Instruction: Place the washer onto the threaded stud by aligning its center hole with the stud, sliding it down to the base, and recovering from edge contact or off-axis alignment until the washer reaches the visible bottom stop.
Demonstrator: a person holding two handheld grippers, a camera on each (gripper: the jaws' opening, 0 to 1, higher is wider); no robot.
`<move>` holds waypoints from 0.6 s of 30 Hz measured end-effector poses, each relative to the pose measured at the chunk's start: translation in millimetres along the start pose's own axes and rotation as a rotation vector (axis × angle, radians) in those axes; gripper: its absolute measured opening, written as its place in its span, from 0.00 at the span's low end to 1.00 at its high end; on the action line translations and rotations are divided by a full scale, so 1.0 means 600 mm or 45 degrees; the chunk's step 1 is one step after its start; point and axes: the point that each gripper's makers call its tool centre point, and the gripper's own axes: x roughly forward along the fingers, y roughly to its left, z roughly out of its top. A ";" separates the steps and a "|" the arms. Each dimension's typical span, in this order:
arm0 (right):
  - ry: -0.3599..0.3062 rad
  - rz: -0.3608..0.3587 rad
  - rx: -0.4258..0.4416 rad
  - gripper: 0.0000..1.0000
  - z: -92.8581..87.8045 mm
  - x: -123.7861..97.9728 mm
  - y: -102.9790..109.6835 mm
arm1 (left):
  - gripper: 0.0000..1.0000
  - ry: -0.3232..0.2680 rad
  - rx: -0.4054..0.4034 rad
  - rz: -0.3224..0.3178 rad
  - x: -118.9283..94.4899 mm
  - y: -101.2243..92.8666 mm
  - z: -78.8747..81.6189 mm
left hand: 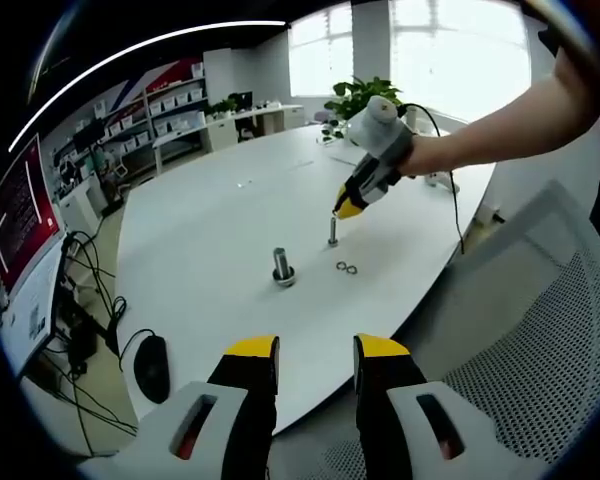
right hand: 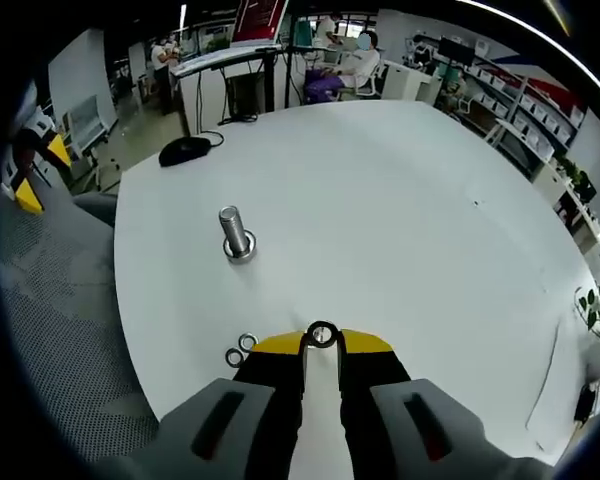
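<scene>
While the right gripper (right hand: 322, 345) is rising from the bottom centre of the right gripper view, its yellow-tipped jaws are pinching a washer (right hand: 322, 334) between them, the ring sitting right at the tips with its dark centre hole facing the camera. Well up and to the left of it in that view, a stud (right hand: 236, 234) is standing upright on the white table (right hand: 400, 200), a grey threaded post on a wider, round base. Two spare washers (right hand: 240, 350) are lying flat on the table just left of the jaws, side by side and almost touching.

Seen from the left gripper view, the right gripper (left hand: 346, 208) is hanging in the upper middle of the frame, held by a hand (left hand: 420, 155), its tip just above a second, thinner stud (left hand: 333, 232). The thicker stud (left hand: 283, 268) is standing lower left of that one, and the spare washers (left hand: 346, 267) are lying lower right of it. The left gripper (left hand: 317, 352) is sitting at the bottom centre of its view with its jaws spread apart, nothing between them, near the table (left hand: 210, 220) edge. A black mouse (left hand: 151, 366) is resting at the lower left.
</scene>
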 end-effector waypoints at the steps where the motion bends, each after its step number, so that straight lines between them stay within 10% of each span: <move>1: 0.001 0.001 -0.002 0.14 0.000 0.001 0.000 | 0.28 0.000 0.000 0.000 0.000 0.000 0.000; 18: 0.051 0.022 -0.046 0.14 0.001 0.013 0.003 | 0.28 -0.002 0.000 0.001 0.000 0.000 0.000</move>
